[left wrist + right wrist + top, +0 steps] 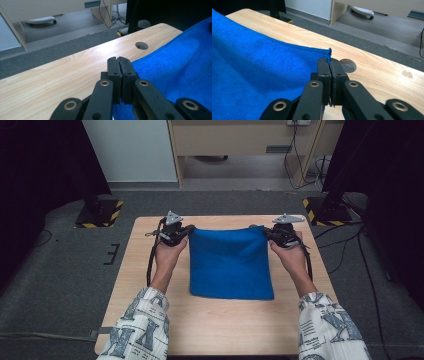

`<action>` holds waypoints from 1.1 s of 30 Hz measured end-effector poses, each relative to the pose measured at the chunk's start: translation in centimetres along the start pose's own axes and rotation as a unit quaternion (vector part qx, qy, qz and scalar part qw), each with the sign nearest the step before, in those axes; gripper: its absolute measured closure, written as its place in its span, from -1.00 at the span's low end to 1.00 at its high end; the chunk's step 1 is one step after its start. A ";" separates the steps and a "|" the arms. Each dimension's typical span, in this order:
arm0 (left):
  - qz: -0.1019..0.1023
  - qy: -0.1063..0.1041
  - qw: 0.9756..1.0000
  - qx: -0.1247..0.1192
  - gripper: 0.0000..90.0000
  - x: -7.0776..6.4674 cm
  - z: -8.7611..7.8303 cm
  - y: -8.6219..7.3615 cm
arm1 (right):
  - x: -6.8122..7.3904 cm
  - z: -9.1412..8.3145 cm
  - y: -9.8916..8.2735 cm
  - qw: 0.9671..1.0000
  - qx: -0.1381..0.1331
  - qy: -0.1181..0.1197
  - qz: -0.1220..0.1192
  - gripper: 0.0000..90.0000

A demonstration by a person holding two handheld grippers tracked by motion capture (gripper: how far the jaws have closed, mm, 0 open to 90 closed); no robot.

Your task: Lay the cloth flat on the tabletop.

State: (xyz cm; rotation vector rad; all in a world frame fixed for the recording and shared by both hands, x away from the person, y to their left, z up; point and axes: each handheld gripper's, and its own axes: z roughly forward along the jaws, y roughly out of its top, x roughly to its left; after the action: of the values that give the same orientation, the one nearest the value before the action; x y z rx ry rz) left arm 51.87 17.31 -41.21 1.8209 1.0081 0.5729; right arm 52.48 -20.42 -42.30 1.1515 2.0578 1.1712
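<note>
The left gripper (186, 233) sits at the far left corner of the blue cloth (231, 265), held in the person's left hand (167, 254). In the left gripper view its jaws are pressed together, with the cloth's corner pinched between them; the blue fabric spreads away to the right of the jaws and passes under them, while bare wooden counter (62, 75) lies to their left. A round hole (141, 45) in the counter shows ahead of the jaws and to their right, just past the cloth's edge.

Between the two grippers the cloth stretches across the counter, its far edge drawn up between them and its near edge lying flat on the wood, closer to the person than either gripper.

The right gripper (270, 234), in the right hand (293, 257), grips the far right corner. In the right gripper view its jaws are closed on the cloth, whose hemmed corner pokes up just above the jaw tips; fabric spreads to the left of the jaws, and a second hole (348, 65) lies just beyond them to the right.
</note>
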 end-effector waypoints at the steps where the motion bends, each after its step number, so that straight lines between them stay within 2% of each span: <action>1: -0.001 0.001 1.000 -0.001 0.96 0.0 0.2 0.0 | -0.1 0.1 0.0 1.000 0.001 -0.001 0.002 0.97; 5: -0.014 0.002 1.000 -0.002 0.96 0.3 0.9 -0.2 | -0.7 0.5 -0.3 1.000 0.001 -0.009 0.012 0.97; 8: -0.016 0.004 1.000 0.000 0.96 0.5 1.3 -0.4 | -1.3 0.6 -0.3 1.000 0.002 -0.009 0.025 0.97; 12: -0.020 0.005 1.000 0.000 0.96 0.8 1.8 -0.7 | -1.9 1.2 -0.1 1.000 0.009 -0.009 0.028 0.97; 17: -0.028 0.008 1.000 0.009 0.96 1.1 2.7 -1.2 | -1.7 2.1 -0.2 0.999 0.020 -0.013 0.026 0.95; 18: -0.029 0.011 0.999 0.008 0.95 1.1 2.8 -1.3 | -1.6 2.3 -0.2 0.999 0.023 -0.014 0.022 0.89; 19: -0.029 0.016 0.999 0.007 0.91 1.2 3.0 -1.4 | -1.5 2.5 -0.3 0.999 0.025 -0.018 0.016 0.74; 20: -0.032 0.025 0.999 0.005 0.71 1.3 3.2 -1.5 | -1.5 2.7 -0.4 0.999 0.028 -0.029 0.013 0.41; 21: -0.040 0.035 0.999 0.003 0.37 1.3 3.4 -1.5 | -1.5 2.9 -0.5 0.999 0.031 -0.042 0.014 0.23; 22: -0.043 0.040 0.998 0.001 0.12 1.4 3.4 -1.5 | -1.5 2.9 -0.5 0.998 0.031 -0.051 0.014 0.08; 24: -0.034 0.048 0.998 0.001 0.07 1.4 3.1 -1.4 | -1.4 2.8 -0.4 0.997 0.030 -0.067 0.013 -0.18; 25: -0.034 0.048 0.998 0.001 0.02 1.4 3.1 -1.4 | -1.4 2.8 -0.4 0.997 0.030 -0.067 0.013 -0.18; 26: -0.030 0.050 0.998 0.004 -0.02 1.4 2.8 -1.3 | -1.2 2.4 -0.3 0.997 0.027 -0.073 0.010 -0.31; 28: -0.028 0.051 0.998 0.004 -0.02 1.3 2.4 -1.1 | -1.2 2.2 -0.3 0.997 0.019 -0.073 0.010 -0.36; 31: -0.024 0.048 0.999 0.003 -0.01 1.0 1.9 -0.8 | -1.2 2.5 -0.6 0.997 0.040 -0.064 0.007 -0.47; 33: -0.017 0.043 0.999 0.001 -0.01 0.8 1.7 -0.7 | -1.2 2.8 -0.9 0.997 0.045 -0.069 0.008 -0.52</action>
State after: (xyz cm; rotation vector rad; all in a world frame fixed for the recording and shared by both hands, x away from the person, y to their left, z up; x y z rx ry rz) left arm 53.29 17.29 -42.64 1.7912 1.0960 0.6349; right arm 54.83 -20.50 -44.42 1.2576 2.0169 0.9846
